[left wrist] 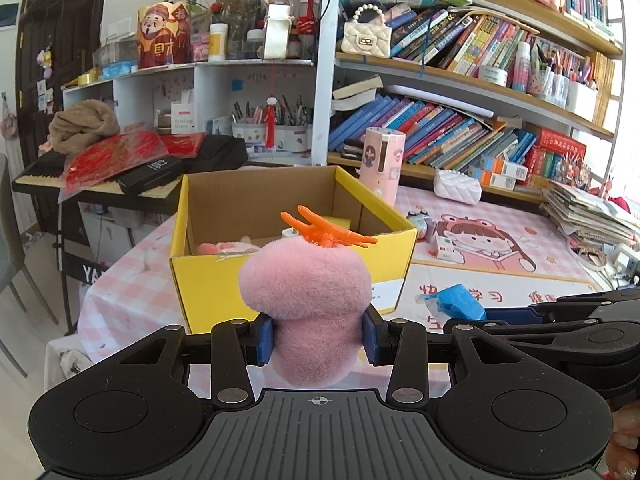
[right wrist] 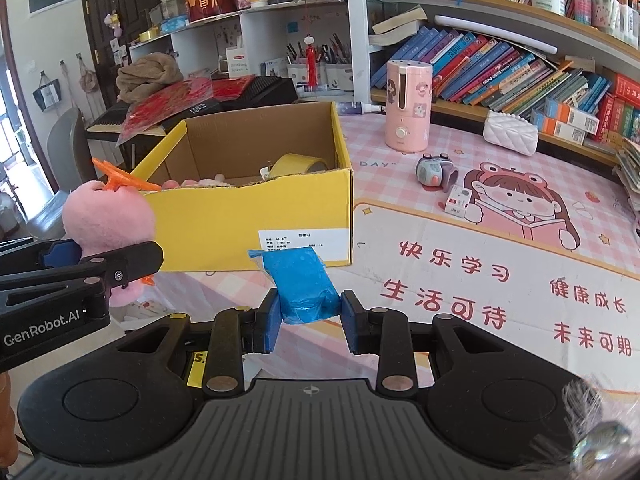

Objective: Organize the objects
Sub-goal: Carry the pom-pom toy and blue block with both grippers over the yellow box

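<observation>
Sitting at the centre of the left wrist view, one pink plush toy [left wrist: 306, 312] with an orange plastic propeller [left wrist: 326, 230] on top is clamped between the blue pads of the left tongs [left wrist: 318, 338], held above the near edge of the surface [left wrist: 500, 284]. In the right wrist view the same toy appears at the left edge, beside the front left corner of the box. One blue wrapped packet [right wrist: 306, 286] is clamped in the right tongs [right wrist: 308, 318] at the lower middle of that frame, just in front of the box's labelled front wall.

One open yellow cardboard box [right wrist: 224, 220] stands on the pink checked surface behind both held things. Inside it lie one roll of yellow tape [right wrist: 296, 166] toward the right rear, and some pale pink and white items along the front wall that are too hidden to count or name.

To the right of the box, in the upper middle of the right wrist frame, stands one pink humidifier [right wrist: 408, 104]. Near it on the surface are one small grey toy camera [right wrist: 434, 168], one small white carton [right wrist: 458, 200] and one white quilted pouch [right wrist: 510, 134]. Bookshelves [right wrist: 520, 52] fill the upper right.
</observation>
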A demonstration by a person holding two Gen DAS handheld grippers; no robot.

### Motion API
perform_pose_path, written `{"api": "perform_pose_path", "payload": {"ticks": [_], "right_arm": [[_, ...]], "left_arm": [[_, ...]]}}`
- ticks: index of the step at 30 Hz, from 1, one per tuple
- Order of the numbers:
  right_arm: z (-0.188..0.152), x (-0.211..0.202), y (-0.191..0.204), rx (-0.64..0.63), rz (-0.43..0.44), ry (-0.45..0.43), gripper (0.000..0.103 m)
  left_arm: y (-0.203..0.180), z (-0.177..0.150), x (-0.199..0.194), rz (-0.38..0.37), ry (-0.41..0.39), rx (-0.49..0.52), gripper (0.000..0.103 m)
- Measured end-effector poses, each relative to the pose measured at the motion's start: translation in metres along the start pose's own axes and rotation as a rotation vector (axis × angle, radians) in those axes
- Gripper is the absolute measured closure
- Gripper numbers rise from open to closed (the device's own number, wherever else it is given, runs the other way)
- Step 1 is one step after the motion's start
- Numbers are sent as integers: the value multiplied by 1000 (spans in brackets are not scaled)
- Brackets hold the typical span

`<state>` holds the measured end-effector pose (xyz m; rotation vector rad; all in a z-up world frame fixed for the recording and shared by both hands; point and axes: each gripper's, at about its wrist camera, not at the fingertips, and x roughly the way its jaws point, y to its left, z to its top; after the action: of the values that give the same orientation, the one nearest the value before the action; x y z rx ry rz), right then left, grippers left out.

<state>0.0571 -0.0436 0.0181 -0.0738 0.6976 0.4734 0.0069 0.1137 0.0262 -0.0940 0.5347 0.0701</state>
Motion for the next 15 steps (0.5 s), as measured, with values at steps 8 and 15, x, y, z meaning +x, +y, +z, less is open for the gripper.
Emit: {"api": "perform_pose_path", "payload": {"ticks": [8, 15], "right_arm": [[16, 2, -3, -27, 9, -36, 74], [42, 16, -10, -26, 43, -65, 74]], "left_arm": [[2, 14, 13, 21, -18, -16, 63], [5, 31, 26, 64, -44, -9, 63]]}}
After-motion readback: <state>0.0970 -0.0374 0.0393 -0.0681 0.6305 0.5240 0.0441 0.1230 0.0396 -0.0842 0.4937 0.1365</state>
